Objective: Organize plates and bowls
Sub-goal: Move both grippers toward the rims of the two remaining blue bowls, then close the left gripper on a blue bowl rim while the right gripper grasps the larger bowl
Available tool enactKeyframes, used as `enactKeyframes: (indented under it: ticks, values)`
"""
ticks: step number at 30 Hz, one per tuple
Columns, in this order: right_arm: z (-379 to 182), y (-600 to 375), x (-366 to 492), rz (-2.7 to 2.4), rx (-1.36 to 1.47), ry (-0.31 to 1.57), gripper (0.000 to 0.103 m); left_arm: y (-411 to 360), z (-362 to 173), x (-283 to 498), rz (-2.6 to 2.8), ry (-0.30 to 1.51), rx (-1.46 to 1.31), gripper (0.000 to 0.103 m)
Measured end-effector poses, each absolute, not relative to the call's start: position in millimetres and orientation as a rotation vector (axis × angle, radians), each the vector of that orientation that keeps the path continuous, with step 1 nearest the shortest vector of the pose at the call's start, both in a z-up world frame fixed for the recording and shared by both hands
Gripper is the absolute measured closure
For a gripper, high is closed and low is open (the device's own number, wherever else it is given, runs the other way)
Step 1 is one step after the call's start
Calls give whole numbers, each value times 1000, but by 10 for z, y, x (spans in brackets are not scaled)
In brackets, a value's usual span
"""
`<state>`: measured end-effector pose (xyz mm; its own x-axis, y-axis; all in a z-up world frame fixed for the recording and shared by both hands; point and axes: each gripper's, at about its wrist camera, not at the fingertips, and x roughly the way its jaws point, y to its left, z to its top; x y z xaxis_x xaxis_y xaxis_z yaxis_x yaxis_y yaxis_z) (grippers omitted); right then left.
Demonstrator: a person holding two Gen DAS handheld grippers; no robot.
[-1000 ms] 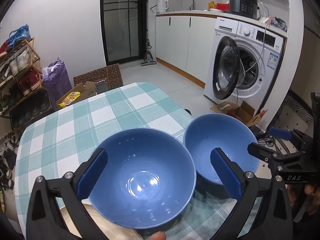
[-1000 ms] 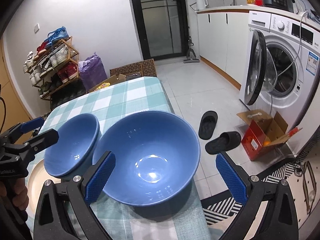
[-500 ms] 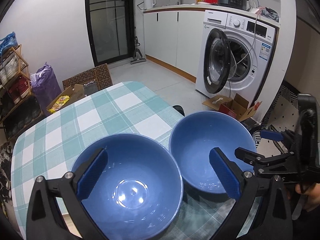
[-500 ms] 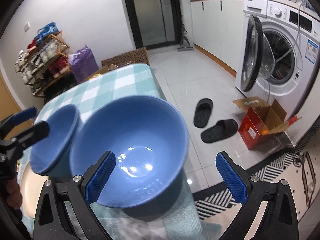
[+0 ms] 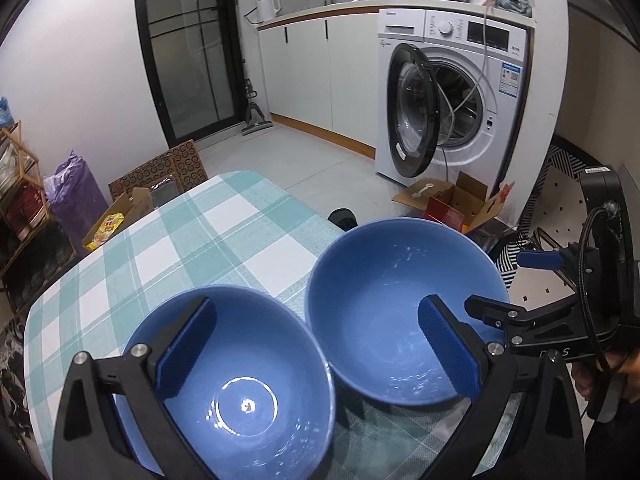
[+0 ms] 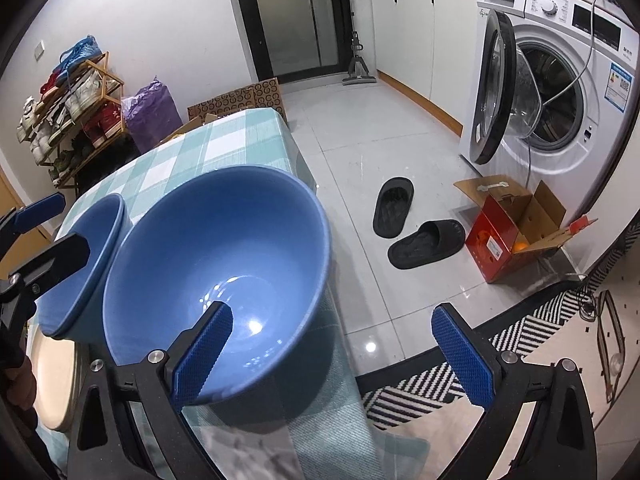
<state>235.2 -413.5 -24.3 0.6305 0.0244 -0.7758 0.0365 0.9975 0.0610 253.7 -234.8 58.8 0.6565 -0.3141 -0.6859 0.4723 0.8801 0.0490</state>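
The 2 blue bowls stand side by side on the checked tablecloth point(image 5: 208, 236), rims touching or all but touching. Taking the washing machine point(image 5: 460, 92) as the landmark, the right-hand bowl point(image 5: 400, 312) is the one on its side, at the table's edge above the floor and slippers point(image 6: 408, 232). The left-hand bowl point(image 5: 240, 384) sits on the side away from the washing machine and seems to rest on a pale plate point(image 6: 56, 384), partly hidden beneath it.

A bowl is round, so no long axis matters; what matters is which rim section falls between which pads. The right gripper point(image 6: 332, 354) is spread wide, its left pad down inside the right-hand bowl, its right pad hanging in the air over the floor toward the washing machine, so the bowl's wall on that side lies between them. It grips nothing yet.

The left gripper point(image 5: 316, 352) is likewise wide apart and holds nothing. Its left pad is over the left-hand bowl's interior; its right pad overlaps the right-hand bowl's near wall, so the span straddles both bowls.

My judgement: each gripper is nearest its own bowl, and nesting 1 bowl into the other looks like the step in hand. The right gripper seems better placed to close on a rim first.
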Motion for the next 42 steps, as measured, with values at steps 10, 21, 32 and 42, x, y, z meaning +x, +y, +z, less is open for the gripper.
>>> enactKeyframes:
  ticks: [10, 21, 32, 42]
  values:
    - [-272, -4261, 2328, -17, 78, 902, 1, -2496, 490, 2573, -489, 754, 243, 13]
    - [-307, -4360, 2321, -20, 97, 912, 1, -2564, 427, 2545, -508, 766, 246, 13]
    - [-344, -4446, 2327, -22, 115, 923, 1, -2575, 357, 2448, -541, 788, 235, 26]
    - [-393, -4395, 2340, 0, 112, 935, 6, -2526, 344, 2404, -547, 800, 222, 39]
